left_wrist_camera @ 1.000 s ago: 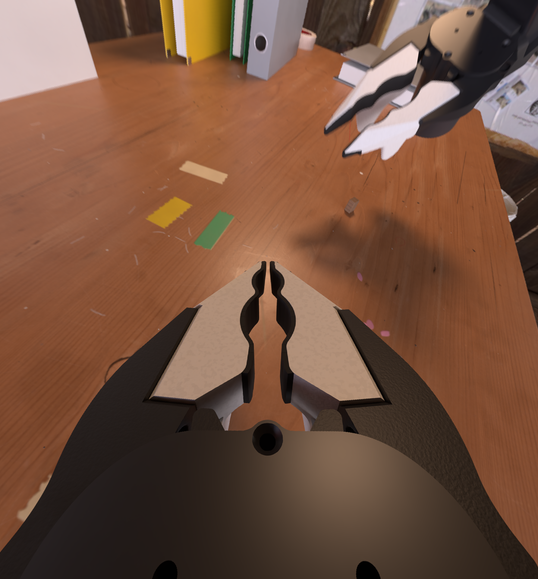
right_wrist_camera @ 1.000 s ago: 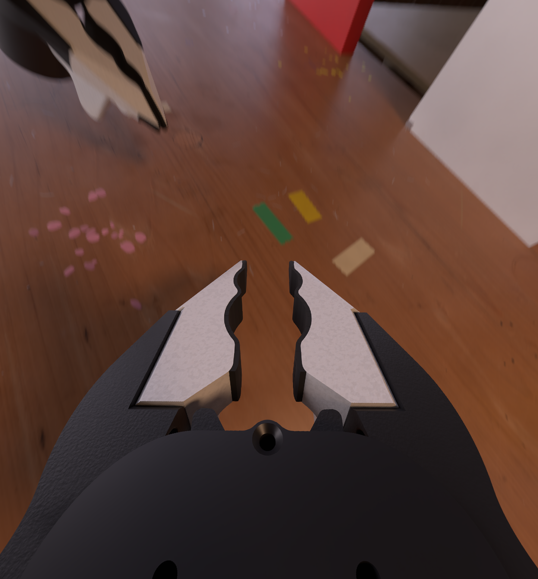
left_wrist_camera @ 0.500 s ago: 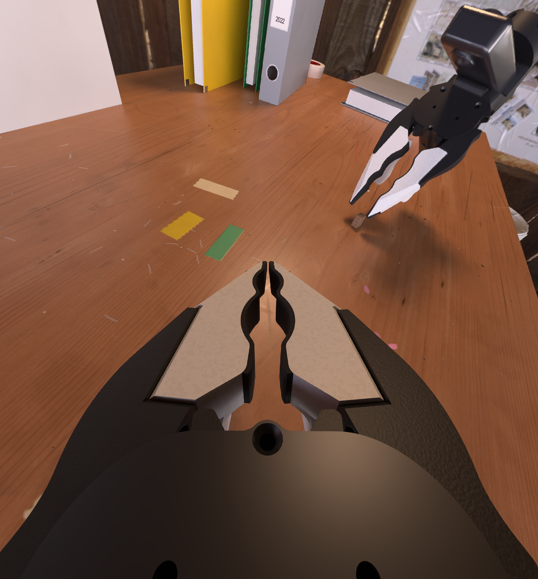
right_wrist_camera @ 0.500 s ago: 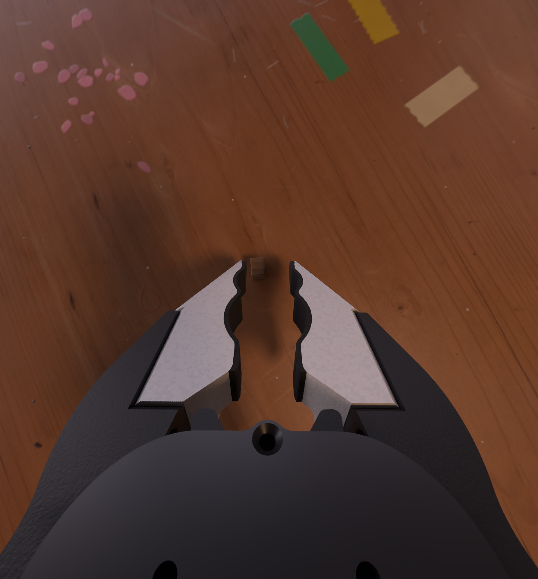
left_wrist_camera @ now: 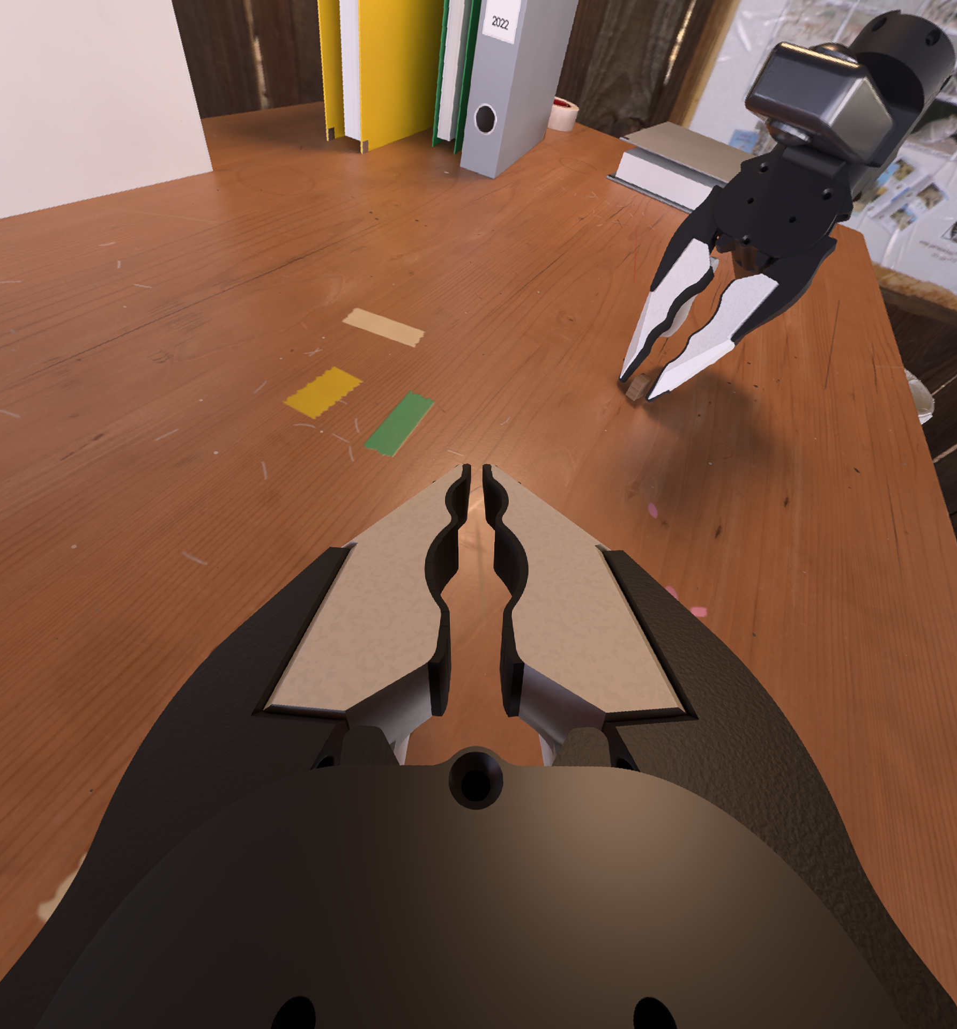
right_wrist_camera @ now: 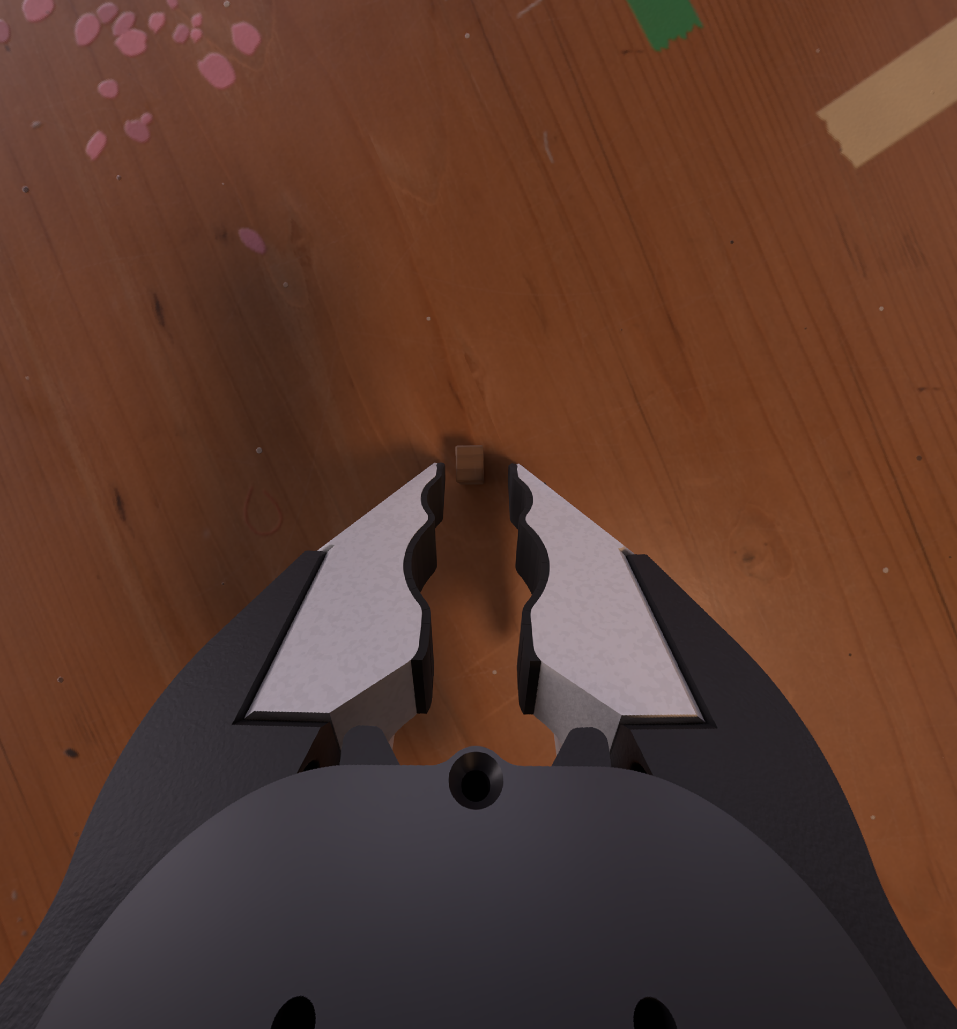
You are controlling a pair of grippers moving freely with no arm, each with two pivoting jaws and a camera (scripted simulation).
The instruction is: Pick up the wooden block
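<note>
Right wrist view: the right gripper (right_wrist_camera: 475,472) points down at the table (right_wrist_camera: 687,362), jaws spread, the small wooden block (right_wrist_camera: 469,463) just beyond its tips — not yet gripped. Next it should probably lower, then close. The left gripper (left_wrist_camera: 476,472) (jaws nearly together) waits well apart.

Two claws (left_wrist_camera: 476,468) (right_wrist_camera: 476,473), one wooden block (right_wrist_camera: 469,463), three tape strips (left_wrist_camera: 382,327), one tape roll (left_wrist_camera: 564,111), one flat book (left_wrist_camera: 666,161)

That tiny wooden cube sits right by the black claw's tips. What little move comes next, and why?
Probably close the fingers. The right gripper is open, its tips straddle the small tan wooden block on the brown wooden table, and nothing grips the block yet.
</note>
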